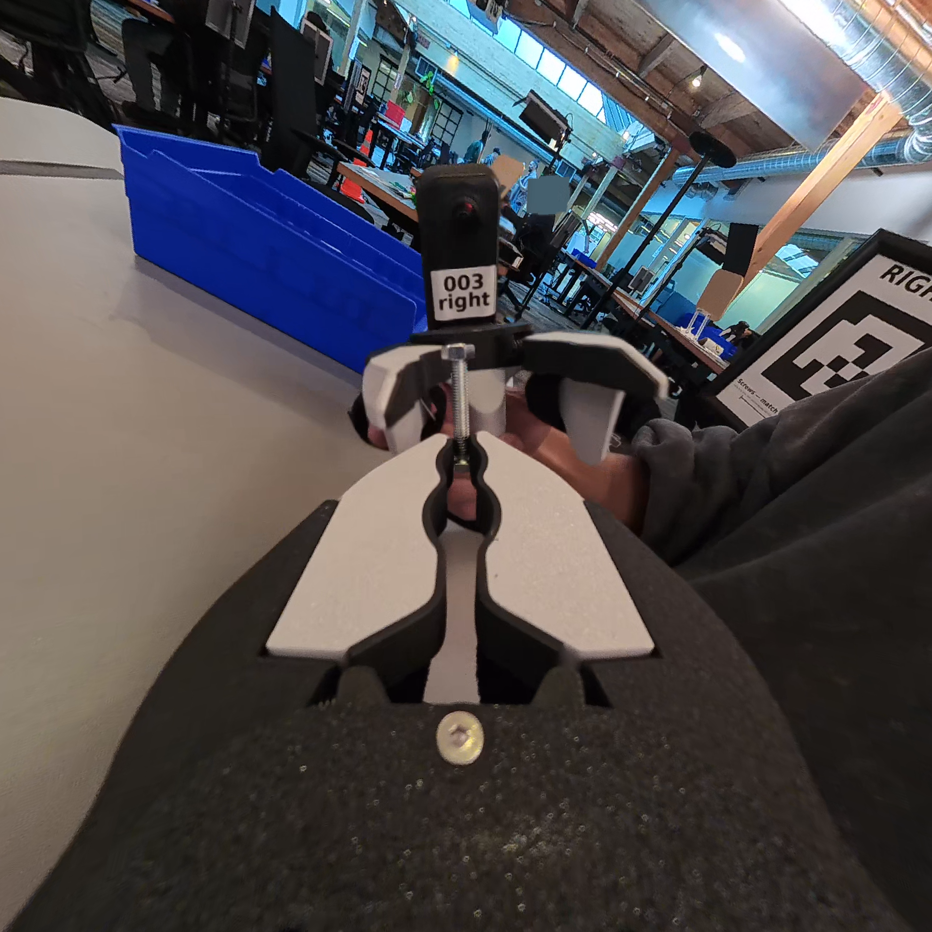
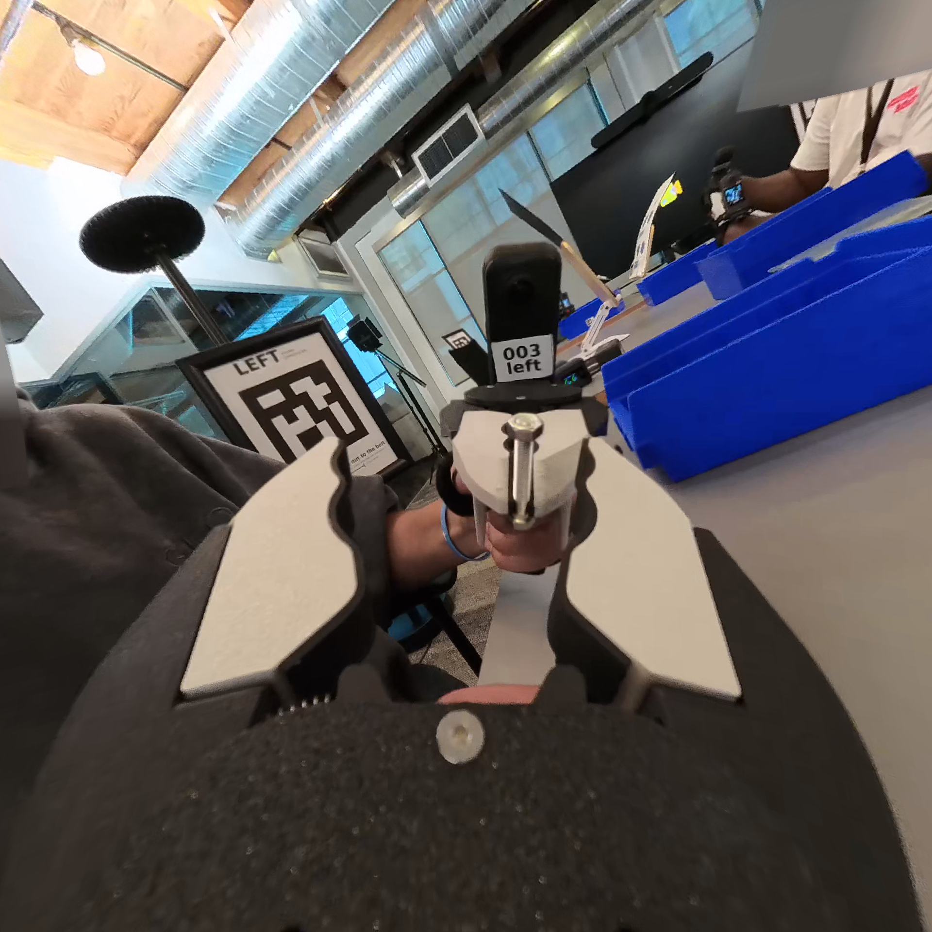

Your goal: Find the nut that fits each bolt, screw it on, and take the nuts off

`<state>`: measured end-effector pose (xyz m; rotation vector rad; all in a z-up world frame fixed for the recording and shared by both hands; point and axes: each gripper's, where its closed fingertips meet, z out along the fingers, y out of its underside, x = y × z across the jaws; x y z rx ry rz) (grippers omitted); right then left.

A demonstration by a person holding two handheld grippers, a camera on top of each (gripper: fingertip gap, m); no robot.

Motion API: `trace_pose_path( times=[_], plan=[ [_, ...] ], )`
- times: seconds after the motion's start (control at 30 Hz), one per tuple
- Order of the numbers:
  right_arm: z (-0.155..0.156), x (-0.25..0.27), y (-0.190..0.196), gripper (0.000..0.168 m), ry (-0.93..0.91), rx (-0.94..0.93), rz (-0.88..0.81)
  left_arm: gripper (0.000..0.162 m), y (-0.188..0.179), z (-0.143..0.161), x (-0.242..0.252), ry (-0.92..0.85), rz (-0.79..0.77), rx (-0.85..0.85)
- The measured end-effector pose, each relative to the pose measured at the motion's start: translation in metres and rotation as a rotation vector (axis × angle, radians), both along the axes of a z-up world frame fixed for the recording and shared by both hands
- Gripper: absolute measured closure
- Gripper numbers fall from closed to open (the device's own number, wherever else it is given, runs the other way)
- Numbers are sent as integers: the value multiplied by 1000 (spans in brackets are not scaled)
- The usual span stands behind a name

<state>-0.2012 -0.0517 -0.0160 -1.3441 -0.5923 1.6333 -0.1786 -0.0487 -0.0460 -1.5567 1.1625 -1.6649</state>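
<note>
Left wrist view showed the left gripper (image 1: 463, 454) with its two white fingers (image 1: 383, 549) drawn almost together, their tips pinched on the lower end of a bolt (image 1: 460, 398). The bolt stood upright, hexagonal head uppermost, and its threaded shank rose clear of the fingertips. A small yellowish piece, possibly a nut (image 1: 461, 460), sat on the thread just inside the tips; it was too small to identify with certainty. Beyond the bolt, the right gripper (image 1: 504, 398) faced the camera, its fingers spread to either side of the shank and apart from it, with a black camera (image 1: 458, 242) mounted above. A blue bin (image 1: 252, 242) rested on the grey table (image 1: 126, 454) to the left, and a framed marker sign (image 1: 847, 343) stood at the right, behind a dark sleeve (image 1: 756, 479).

Right wrist view showed the right gripper (image 2: 464, 494) with fingers (image 2: 287, 555) wide apart and holding nothing. The bolt (image 2: 522, 474) stood between and beyond the two tips, touching neither. The left gripper (image 2: 522, 504) held it from the far side, the closed white fingers wrapping the shank, the head projecting above them and the end showing below. Blue bins (image 2: 756, 393) lay on the table (image 2: 807, 529) at the right; a framed marker sign (image 2: 297, 398) stood at the left.
</note>
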Motion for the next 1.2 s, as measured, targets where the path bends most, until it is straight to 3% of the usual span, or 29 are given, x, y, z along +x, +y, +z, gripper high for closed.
trace_pose_path(
  times=[0.17, 0.37, 0.47, 0.67, 0.87, 1.07, 1.2],
  plan=[
    [17, 19, -8, 86, 18, 43, 14, 157, 4, 2, -3, -1, 10, 3],
    [9, -9, -7, 81, -14, 34, 20, 157, -4, -3, 3, 10, -18, 6],
    [2, 8, 0, 82, -30, 24, -23, 157, -3, -1, 1, 7, -13, 5],
    [19, 20, -12, 84, 10, 55, 24, 157, 2, 0, -2, 0, -2, -2],
    [0, -8, -1, 81, -32, 7, 19, 157, -5, -3, 3, 9, -25, 0],
    [-4, 26, 14, 105, -50, 14, -87, 157, -3, -1, 0, 9, -16, 9],
    [-5, 24, 13, 115, -42, -3, -63, 157, -4, -3, 1, 20, -17, 21]
  ],
)
